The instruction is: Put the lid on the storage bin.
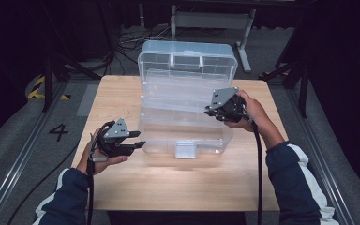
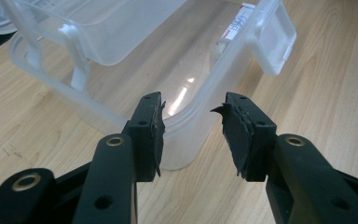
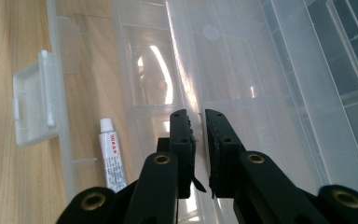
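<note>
Dark floor and cable clutter ring a light wooden table [image 1: 122, 187], where a person in a blue sleeve with white stripes works a clear plastic organiser box [image 1: 185, 133] that stands open in the middle of the board.

Nearest, at the box's front left corner, the left gripper [image 1: 138, 143] is held low and level. Its 2 jaws stand apart with the rounded corner of the base wall between them, and the pads do not appear to press on it; seemingly the hand is lined up to steady that corner. The front latch [image 1: 186, 150] hangs free at the middle of the front wall, unfastened.

Inside the base, a small white tube [image 3: 112, 161] lies flat against the front wall, just behind the latch, so the bottom compartment already carries something.

Farther back, the right gripper [image 1: 209, 111] comes in over the right side and has its jaws nearly together, clamped on the thin edge of a clear lift-out tray [image 1: 178, 96]; that pinch probably lets the tray be raised or lowered over the base. Behind it the lid [image 1: 187, 58] leans upright, handle [image 1: 186, 60] at the top.
</note>
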The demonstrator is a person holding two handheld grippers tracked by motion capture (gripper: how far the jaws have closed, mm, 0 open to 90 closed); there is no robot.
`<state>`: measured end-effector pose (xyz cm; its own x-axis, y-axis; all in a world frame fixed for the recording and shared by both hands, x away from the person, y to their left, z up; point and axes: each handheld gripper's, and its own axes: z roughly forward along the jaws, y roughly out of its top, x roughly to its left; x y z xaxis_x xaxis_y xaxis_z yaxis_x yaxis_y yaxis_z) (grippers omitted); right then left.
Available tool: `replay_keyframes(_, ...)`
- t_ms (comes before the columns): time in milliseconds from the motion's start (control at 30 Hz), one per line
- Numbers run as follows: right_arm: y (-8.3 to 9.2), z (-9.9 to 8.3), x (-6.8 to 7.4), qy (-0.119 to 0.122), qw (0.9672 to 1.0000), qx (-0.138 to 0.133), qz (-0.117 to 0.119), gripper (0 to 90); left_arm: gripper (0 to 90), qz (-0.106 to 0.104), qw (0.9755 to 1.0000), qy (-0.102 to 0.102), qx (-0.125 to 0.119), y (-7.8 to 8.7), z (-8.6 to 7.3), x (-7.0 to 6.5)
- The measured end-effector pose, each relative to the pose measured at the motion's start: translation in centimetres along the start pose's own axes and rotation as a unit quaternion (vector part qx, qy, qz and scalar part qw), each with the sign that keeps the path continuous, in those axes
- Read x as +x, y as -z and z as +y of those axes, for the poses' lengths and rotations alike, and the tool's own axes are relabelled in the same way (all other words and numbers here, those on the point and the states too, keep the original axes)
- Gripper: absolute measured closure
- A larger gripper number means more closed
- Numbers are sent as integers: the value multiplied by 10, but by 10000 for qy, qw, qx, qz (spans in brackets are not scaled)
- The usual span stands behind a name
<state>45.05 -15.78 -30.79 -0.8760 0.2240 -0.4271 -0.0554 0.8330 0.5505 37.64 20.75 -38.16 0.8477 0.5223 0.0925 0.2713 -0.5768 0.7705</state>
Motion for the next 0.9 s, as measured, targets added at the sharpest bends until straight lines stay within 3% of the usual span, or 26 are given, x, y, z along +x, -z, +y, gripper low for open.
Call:
replay_keyframes(300, 0, -2, 2, -14, 10000, -38, -6, 823, 600, 272, 9996, 97, -36, 9, -1, 12)
replay_keyframes(567, 0, -2, 2, -12, 10000, -11, 17, 823, 631, 552, 9975, 395, -182, 15, -3, 35)
replay_keyframes(700, 0, -1, 3, -15, 10000, -7, 4, 822, 686, 544, 9966, 533, -317, 14, 0, 45)
replay_keyframes(900, 0, -2, 4, -6, 10000, -15, -13, 818, 856, 621, 9958, 488, -468, 1, 10, 58)
